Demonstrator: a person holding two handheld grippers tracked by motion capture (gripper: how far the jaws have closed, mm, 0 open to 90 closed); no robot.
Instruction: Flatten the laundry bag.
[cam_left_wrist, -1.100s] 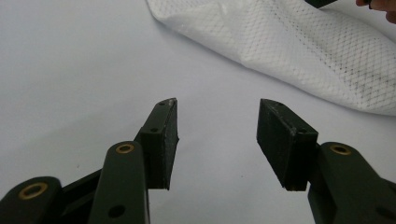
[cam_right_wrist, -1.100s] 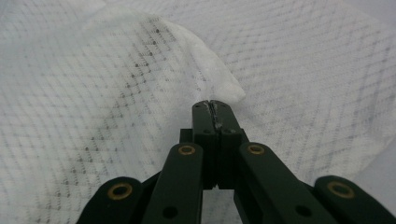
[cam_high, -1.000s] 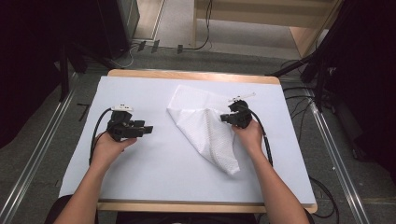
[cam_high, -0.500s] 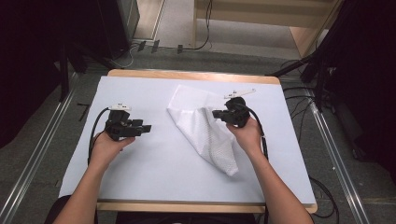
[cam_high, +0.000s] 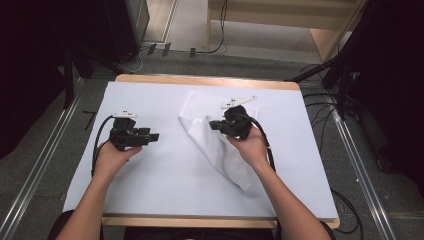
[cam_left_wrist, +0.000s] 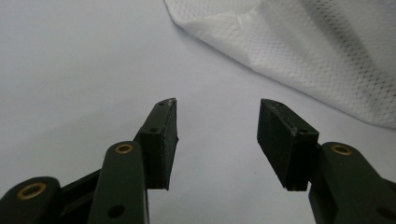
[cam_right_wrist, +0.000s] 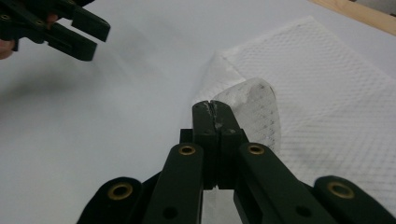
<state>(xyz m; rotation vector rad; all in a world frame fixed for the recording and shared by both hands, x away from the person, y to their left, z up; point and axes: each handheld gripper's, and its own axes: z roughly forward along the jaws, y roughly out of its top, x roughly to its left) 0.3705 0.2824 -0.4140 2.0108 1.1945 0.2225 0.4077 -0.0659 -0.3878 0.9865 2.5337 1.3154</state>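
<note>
A white waffle-weave cloth lies on the white table cover, right of the middle, running from the far edge toward the near right. My right gripper is shut on a fold of that cloth and holds it a little above the rest, which still lies flat; in its own view the jaws meet with the fabric pinched at their tips. My left gripper hovers left of the cloth, jaws open with nothing between them. The cloth's edge lies just ahead of it.
The white cover spreads over a wooden table whose far edge shows. Cables trail off the right side. Metal floor rails run along both sides. Bare cover lies between the two grippers.
My right gripper has moved left and upward, drawing the pinched cloth edge over the rest of the cloth. The left gripper has stayed where it was.
</note>
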